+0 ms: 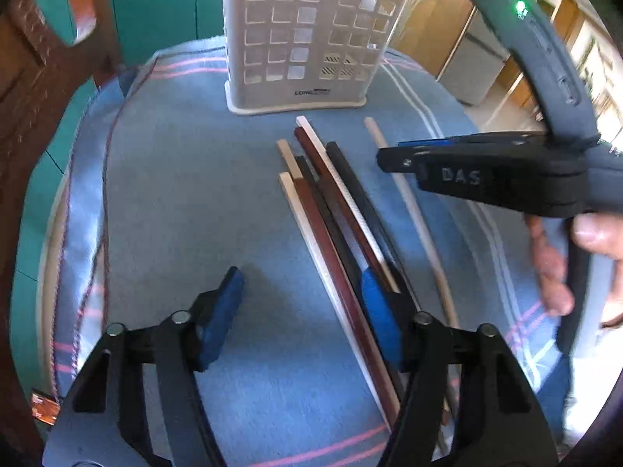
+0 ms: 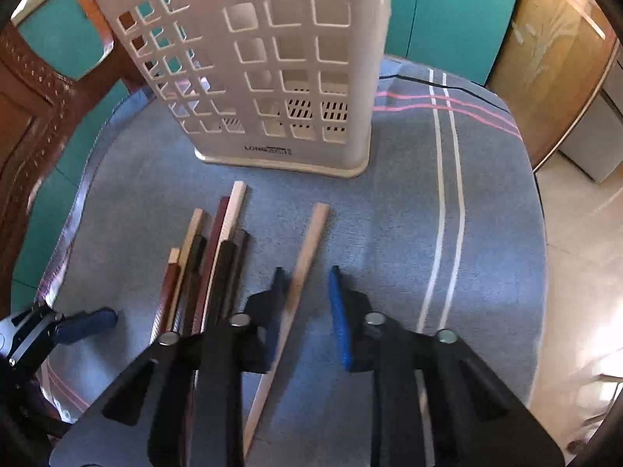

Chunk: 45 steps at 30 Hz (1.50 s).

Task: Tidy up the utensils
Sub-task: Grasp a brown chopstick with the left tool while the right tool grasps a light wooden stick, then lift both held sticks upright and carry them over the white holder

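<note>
Several chopsticks (image 1: 331, 210), white, brown and black, lie bunched on the blue cloth (image 1: 187, 194); the bunch also shows in the right wrist view (image 2: 210, 264). One pale chopstick (image 2: 300, 272) lies apart to their right, also in the left wrist view (image 1: 412, 210). A white perforated utensil holder (image 1: 307, 35) stands upright behind them, also in the right wrist view (image 2: 272, 70). My left gripper (image 1: 300, 311) is open, low over the cloth, its right finger beside the bunch. My right gripper (image 2: 307, 311) is open and straddles the lone pale chopstick.
A wooden chair (image 1: 43, 78) stands at the left past the table edge. A teal wall (image 2: 447, 11) is behind. A wooden cabinet (image 2: 553, 62) and tiled floor (image 2: 576, 233) lie to the right. The cloth has pink and white stripes (image 2: 444, 194).
</note>
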Tool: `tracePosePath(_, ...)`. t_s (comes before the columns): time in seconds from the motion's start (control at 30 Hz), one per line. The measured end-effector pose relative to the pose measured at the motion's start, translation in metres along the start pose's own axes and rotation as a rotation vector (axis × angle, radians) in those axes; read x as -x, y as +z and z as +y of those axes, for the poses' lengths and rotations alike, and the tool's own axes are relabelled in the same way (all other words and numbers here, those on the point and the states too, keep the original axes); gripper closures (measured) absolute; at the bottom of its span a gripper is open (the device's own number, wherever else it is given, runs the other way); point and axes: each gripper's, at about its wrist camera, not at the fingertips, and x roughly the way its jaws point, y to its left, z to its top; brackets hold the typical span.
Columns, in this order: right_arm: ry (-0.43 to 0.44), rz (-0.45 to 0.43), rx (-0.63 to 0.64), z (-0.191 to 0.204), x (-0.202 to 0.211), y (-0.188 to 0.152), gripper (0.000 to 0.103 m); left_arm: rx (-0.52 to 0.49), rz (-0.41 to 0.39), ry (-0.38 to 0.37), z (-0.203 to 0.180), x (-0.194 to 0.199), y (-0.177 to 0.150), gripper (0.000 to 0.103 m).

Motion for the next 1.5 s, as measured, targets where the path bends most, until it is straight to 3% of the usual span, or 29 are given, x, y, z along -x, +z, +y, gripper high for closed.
tracePosePath(0.07,0.021,0.0,-0.013,-0.005,0.001,0.0,0.081,0.032,-0.007,-0.018,0.001,-0.002,0.005,0.066)
tracePosePath(0.1,0.025,0.0,-0.017,-0.007,0.003,0.0,0.081,0.054,-0.004,-0.041,0.006,-0.004,0.007,0.083)
tracePosePath(0.13,0.025,0.001,-0.018,-0.015,0.008,0.0,0.081,0.085,0.007,-0.076,0.012,-0.005,0.01,0.088)
tracePosePath(0.2,0.022,-0.002,-0.018,-0.019,0.01,-0.001,0.081,0.103,0.005,-0.086,0.016,-0.007,0.011,0.088)
tracePosePath(0.37,-0.008,-0.017,-0.014,-0.029,0.016,-0.005,0.081,0.069,-0.034,0.054,0.022,0.003,0.01,0.09)
tracePosePath(0.47,-0.028,-0.032,-0.021,-0.032,0.02,-0.01,0.081,0.094,-0.027,0.063,0.028,0.002,0.01,0.09)
tracePosePath(0.63,-0.043,-0.016,-0.015,-0.03,0.017,-0.011,0.081,0.11,-0.023,0.072,0.026,-0.004,0.016,0.071)
tracePosePath(0.73,-0.061,-0.012,-0.003,-0.025,0.014,-0.011,0.081,0.099,-0.022,0.083,0.023,-0.001,0.014,0.071)
tracePosePath(1.07,-0.159,-0.041,0.081,0.015,-0.002,-0.01,0.081,0.064,-0.024,0.176,0.016,-0.009,0.014,0.078)
tracePosePath(1.2,-0.126,-0.057,0.175,0.034,-0.003,-0.012,0.089,0.032,-0.024,0.17,0.008,-0.01,0.017,0.091)
tracePosePath(1.33,-0.116,-0.056,0.218,0.04,-0.002,-0.015,0.092,0.025,-0.024,0.155,0.007,-0.009,0.017,0.092)
tracePosePath(1.43,-0.125,-0.046,0.197,0.036,-0.001,-0.015,0.092,0.033,-0.022,0.148,0.009,-0.009,0.016,0.092)
tracePosePath(1.5,-0.161,-0.051,0.184,0.036,-0.002,-0.014,0.084,0.031,-0.021,0.156,0.009,-0.01,0.017,0.091)
